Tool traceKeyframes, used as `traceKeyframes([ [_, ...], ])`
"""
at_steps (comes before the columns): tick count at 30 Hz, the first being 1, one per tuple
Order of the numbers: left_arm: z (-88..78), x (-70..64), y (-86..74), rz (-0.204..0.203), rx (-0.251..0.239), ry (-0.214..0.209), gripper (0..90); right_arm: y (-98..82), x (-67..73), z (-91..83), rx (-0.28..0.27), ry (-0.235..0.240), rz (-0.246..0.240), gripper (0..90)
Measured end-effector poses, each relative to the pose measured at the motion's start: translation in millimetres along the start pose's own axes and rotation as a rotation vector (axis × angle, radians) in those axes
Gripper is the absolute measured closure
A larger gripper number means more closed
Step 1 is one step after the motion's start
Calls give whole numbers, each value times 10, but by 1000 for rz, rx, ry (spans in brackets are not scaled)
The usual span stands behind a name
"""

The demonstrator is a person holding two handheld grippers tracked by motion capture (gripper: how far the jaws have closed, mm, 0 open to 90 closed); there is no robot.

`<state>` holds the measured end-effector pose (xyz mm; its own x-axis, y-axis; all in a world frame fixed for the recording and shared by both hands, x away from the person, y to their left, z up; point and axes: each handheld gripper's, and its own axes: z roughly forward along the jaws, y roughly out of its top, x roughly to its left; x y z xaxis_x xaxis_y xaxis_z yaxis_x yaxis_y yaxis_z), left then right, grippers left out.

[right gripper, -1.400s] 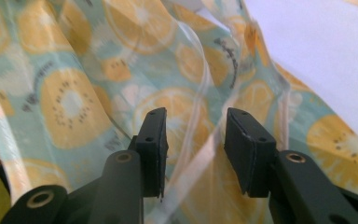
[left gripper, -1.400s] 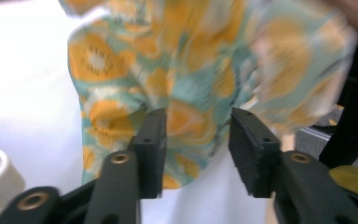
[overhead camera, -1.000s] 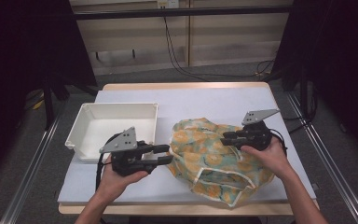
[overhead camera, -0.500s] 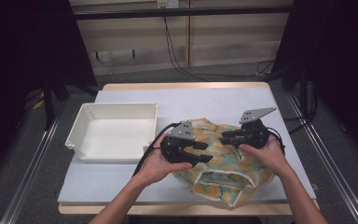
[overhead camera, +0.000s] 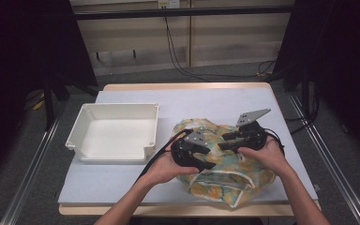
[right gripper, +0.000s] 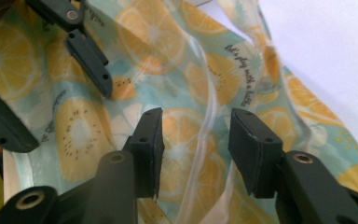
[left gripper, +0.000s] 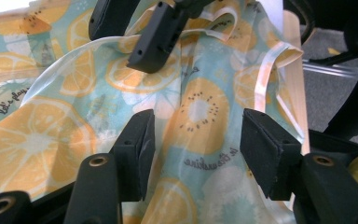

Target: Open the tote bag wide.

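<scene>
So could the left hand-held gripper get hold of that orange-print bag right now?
Probably yes. The left hand-held gripper sits right over the orange-print bag, its jaws apart after just opening, a ridge of the film between them. Nothing blocks it; the right hand-held gripper is close but slightly apart.

Open worktop (overhead camera: 206, 101) is being left behind the crumpled bag (overhead camera: 243, 176); the left side is being blocked by the white tray (overhead camera: 115, 133).

High overview; two close views sharing cloth (overhead camera: 225, 164)
</scene>
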<state>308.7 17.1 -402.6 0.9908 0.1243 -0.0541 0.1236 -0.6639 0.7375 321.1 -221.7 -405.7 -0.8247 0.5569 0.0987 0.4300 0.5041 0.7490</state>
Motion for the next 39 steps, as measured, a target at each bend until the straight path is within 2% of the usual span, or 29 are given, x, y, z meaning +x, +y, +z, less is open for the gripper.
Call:
traceKeyframes([
  [1, 23, 0, -9, -4, 6, -9, 531, -6, 4, 16, 12, 18, -11, 543],
  [3, 60, -18, -20, 15, 20, -14, 546, -7, 10, 24, 16, 21, -18, 534],
  [5, 98, -47, -25, 38, 32, -29, 652, -7, 36, 43, 28, 34, -31, 526],
  [7, 133, -70, -20, 54, 45, -34, 695, -2, 47, 56, 26, 32, -27, 493],
  [8, 151, -75, -22, 55, 45, -33, 736, -3, 49, 72, 33, 35, -27, 474],
  [9, 163, -77, -20, 51, 54, -33, 736, -3, 49, 72, 33, 35, -27, 474],
  [10, 186, -93, -25, 53, 49, -51, 808, -7, 50, 95, 48, 32, -22, 442],
  [11, 186, -93, -25, 53, 49, -51, 858, -7, 50, 95, 48, 32, -22, 442],
  [13, 192, -115, -18, 64, 56, -71, 899, -7, 56, 170, 81, 42, -41, 500],
  [15, 186, -136, -20, 59, 49, -77, 900, 4, 63, 213, 88, 51, -39, 657],
  [16, 186, -136, -20, 59, 49, -77, 900, 12, 63, 221, 87, 61, -39, 767],
  [17, 138, -153, -14, 63, 42, -98, 900, 28, 57, 234, 83, 79, -39, 862],
  [18, 123, -173, -16, 50, 18, -109, 900, 44, 54, 241, 89, 77, -42, 900],
  [19, 99, -187, -12, 50, 10, -124, 900, 60, 50, 250, 89, 86, -35, 900],
  [23, 41, -275, -3, 67, 16, -131, 900, 115, 6, 260, 91, 70, -28, 900],
  [24, 29, -300, -9, 77, 14, -131, 900, 137, -22, 252, 79, 70, -24, 900],
  [26, -15, -362, -34, 76, 6, -152, 900, 217, -114, 211, 35, 33, -12, 900],
  [29, -52, -390, -57, 71, -2, -168, 900, 265, -183, 190, 18, 16, 0, 900],
  [30, -88, -421, -79, 78, -12, -155, 900, 300, -265, 193, 12, 7, 13, 900],
  [31, -88, -421, -79, 78, -12, -155, 900, 300, -265, 193, 12, 7, 13, 900],
  [32, -111, -423, -80, 93, 4, -116, 900, 324, -329, 207, 12, 18, 23, 900],
  [33, -109, -398, -86, 84, -4, -131, 900, 333, -335, 205, 7, 40, 18, 900],
  [34, -109, -398, -86, 84, -4, -131, 900, 333, -335, 205, 7, 40, 18, 900],
  [35, -88, -337, -97, 68, -5, -122, 900, 359, -259, 177, -9, 89, -12, 882],
  [37, -56, -262, -126, 42, -13, -124, 900, 382, -145, 146, -11, 95, -36, 777],
  [38, -55, -233, -137, 30, -7, -107, 900, 381, -93, 134, 6, 94, -43, 714],
  [39, -52, -198, -152, 20, -14, -116, 900, 372, -60, 131, 30, 94, -57, 635],
])
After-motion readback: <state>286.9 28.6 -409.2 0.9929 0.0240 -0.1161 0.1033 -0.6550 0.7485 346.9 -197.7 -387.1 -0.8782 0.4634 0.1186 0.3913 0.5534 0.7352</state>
